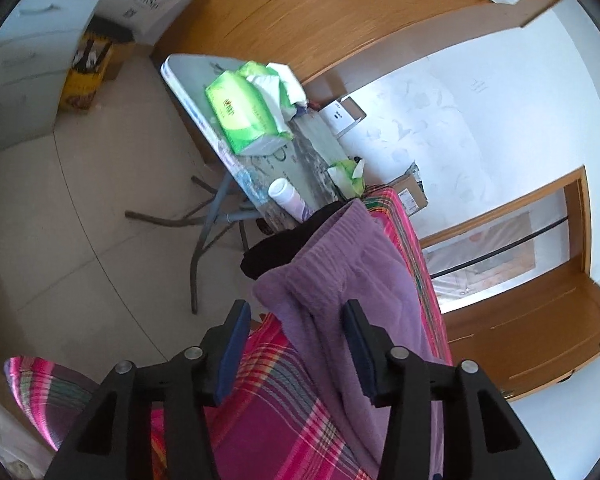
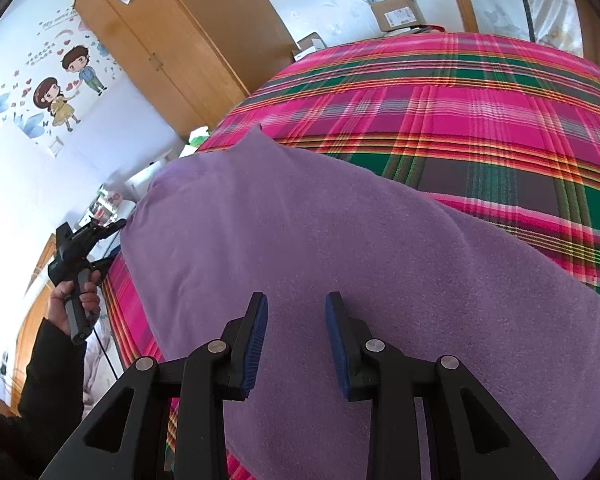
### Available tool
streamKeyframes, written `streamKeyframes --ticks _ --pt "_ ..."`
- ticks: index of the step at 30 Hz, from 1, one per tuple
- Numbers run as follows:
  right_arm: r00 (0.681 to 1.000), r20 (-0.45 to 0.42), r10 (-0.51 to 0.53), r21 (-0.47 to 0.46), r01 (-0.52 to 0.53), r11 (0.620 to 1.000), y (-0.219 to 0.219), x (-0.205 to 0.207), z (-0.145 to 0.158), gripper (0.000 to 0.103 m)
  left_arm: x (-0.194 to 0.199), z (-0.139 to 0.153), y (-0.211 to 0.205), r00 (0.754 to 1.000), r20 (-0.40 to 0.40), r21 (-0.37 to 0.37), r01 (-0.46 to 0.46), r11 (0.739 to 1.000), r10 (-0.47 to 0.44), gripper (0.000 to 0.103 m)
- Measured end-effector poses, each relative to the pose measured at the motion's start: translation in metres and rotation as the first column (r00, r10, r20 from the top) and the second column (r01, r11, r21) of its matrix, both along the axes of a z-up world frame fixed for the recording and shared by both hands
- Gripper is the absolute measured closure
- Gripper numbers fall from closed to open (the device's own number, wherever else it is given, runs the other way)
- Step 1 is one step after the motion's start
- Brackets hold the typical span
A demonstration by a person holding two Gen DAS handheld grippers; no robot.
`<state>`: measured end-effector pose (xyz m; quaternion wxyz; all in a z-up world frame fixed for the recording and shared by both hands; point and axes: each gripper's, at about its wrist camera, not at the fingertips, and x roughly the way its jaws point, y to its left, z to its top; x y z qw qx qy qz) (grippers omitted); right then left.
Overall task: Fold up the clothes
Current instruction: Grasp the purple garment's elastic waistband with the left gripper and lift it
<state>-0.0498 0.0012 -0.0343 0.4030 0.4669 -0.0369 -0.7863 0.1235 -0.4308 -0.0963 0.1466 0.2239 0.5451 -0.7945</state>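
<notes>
A purple fleece garment (image 2: 340, 240) lies spread flat on the bed's pink and green plaid sheet (image 2: 480, 112). My right gripper (image 2: 296, 300) hovers over its near part, open, with only flat cloth showing under the gap. In the left wrist view the same purple garment (image 1: 340, 264) hangs over the bed's edge, a black piece of cloth (image 1: 268, 252) beside it. My left gripper (image 1: 297, 308) stands open wide with a fold of the purple cloth lying between its fingers, untouched by the pads. A hand holds that left gripper (image 2: 114, 244) at the garment's left edge.
A folding table (image 1: 188, 92) beside the bed carries green tissue packs (image 1: 240, 116) and a white bottle (image 1: 288, 200). A wooden wardrobe (image 2: 172, 40) and cardboard boxes (image 2: 396, 12) stand along the wall. A plaid pillow (image 1: 40, 392) lies at the lower left.
</notes>
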Motion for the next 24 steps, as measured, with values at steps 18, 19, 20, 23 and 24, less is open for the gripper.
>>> streamKeyframes --ticks 18,19,20,23,24 --pt "1.0 0.003 0.0 0.001 0.0 1.0 0.0 0.0 -0.001 0.072 -0.015 -0.014 -0.014 0.998 -0.05 0.13 -0.034 0.991 0.041 0.068" --pt "1.0 0.003 0.0 0.001 0.0 1.0 0.0 0.0 -0.001 0.072 -0.014 -0.012 -0.014 0.998 -0.051 0.121 -0.04 0.992 0.046 0.071" --pt "1.0 0.003 0.0 0.001 0.0 1.0 0.0 0.0 -0.001 0.072 -0.013 -0.01 -0.013 0.997 -0.053 0.113 -0.046 0.993 0.052 0.072" --pt "1.0 0.005 0.0 0.001 0.0 1.0 0.0 0.0 -0.001 0.072 -0.009 -0.002 -0.012 0.995 -0.066 0.094 -0.065 0.993 0.072 0.075" --pt "1.0 0.005 -0.001 0.001 0.001 1.0 0.0 0.0 -0.001 0.072 -0.008 0.002 -0.011 0.994 -0.073 0.086 -0.07 0.994 0.076 0.076"
